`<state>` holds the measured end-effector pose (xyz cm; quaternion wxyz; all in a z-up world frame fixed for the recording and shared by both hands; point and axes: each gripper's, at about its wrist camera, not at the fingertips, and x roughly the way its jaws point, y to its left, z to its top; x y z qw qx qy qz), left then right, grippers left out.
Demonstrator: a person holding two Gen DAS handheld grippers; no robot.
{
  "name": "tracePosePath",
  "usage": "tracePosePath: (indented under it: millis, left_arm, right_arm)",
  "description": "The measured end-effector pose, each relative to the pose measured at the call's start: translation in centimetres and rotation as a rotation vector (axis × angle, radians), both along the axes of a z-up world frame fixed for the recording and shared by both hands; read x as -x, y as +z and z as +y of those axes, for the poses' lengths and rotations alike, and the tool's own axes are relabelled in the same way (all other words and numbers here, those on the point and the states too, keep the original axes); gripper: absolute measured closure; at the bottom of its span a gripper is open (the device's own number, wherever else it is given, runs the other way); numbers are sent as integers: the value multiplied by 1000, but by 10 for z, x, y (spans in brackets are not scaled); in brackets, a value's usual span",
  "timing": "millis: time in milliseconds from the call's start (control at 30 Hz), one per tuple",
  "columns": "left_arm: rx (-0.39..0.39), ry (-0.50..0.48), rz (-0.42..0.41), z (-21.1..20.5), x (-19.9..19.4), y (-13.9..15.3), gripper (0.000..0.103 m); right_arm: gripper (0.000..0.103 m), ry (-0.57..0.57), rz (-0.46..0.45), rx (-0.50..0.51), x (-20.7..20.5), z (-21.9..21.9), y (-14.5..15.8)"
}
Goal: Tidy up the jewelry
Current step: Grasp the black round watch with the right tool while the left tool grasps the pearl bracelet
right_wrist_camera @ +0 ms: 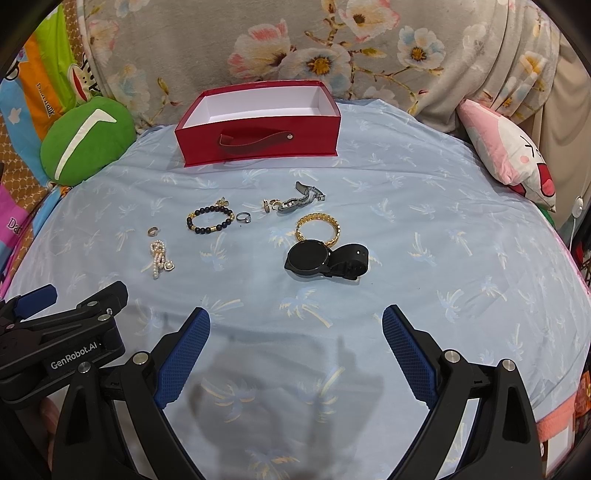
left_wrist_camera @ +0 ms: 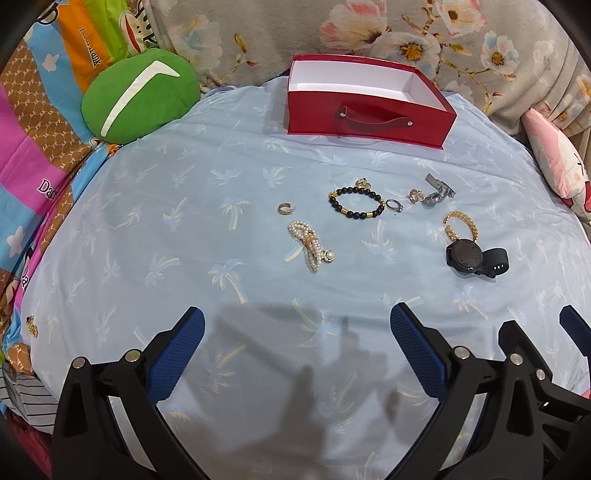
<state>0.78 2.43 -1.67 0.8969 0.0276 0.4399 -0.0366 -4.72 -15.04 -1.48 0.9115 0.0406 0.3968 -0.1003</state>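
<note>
An empty red box [left_wrist_camera: 369, 118] [right_wrist_camera: 258, 142] with a white inside stands at the far side of a light blue bedsheet [left_wrist_camera: 184, 240]. Before it lie a pearl bracelet [left_wrist_camera: 310, 245] [right_wrist_camera: 159, 258], a black bead bracelet [left_wrist_camera: 355, 202] [right_wrist_camera: 210, 219], a small gold ring [left_wrist_camera: 285, 209] [right_wrist_camera: 153, 231], a silver ring [left_wrist_camera: 393, 205] [right_wrist_camera: 243, 218], a silver chain [left_wrist_camera: 436, 194] [right_wrist_camera: 299, 199], a gold chain bracelet [left_wrist_camera: 461, 225] [right_wrist_camera: 318, 229] and a black smartwatch [left_wrist_camera: 474, 258] [right_wrist_camera: 325, 260]. My left gripper [left_wrist_camera: 297, 325] and right gripper [right_wrist_camera: 295, 323] are open, near me, holding nothing.
A green cushion [left_wrist_camera: 136, 96] [right_wrist_camera: 86, 142] lies at the far left and a pink cushion [left_wrist_camera: 557, 166] [right_wrist_camera: 509, 151] at the far right. Floral fabric [left_wrist_camera: 406, 33] rises behind the box. The other gripper's body shows at each view's lower edge.
</note>
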Motion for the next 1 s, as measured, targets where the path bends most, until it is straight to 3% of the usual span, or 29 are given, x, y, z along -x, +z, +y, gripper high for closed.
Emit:
tracePosePath:
  millis: [533,1000]
  left_arm:
    - [7,9,29,-3,-6,-5,5]
    - [30,143,104,33,-49,-29,5]
  right_arm:
    - [10,9,18,-26,-8,1,-12]
    - [10,-85,39,-85,-38,-51,-31]
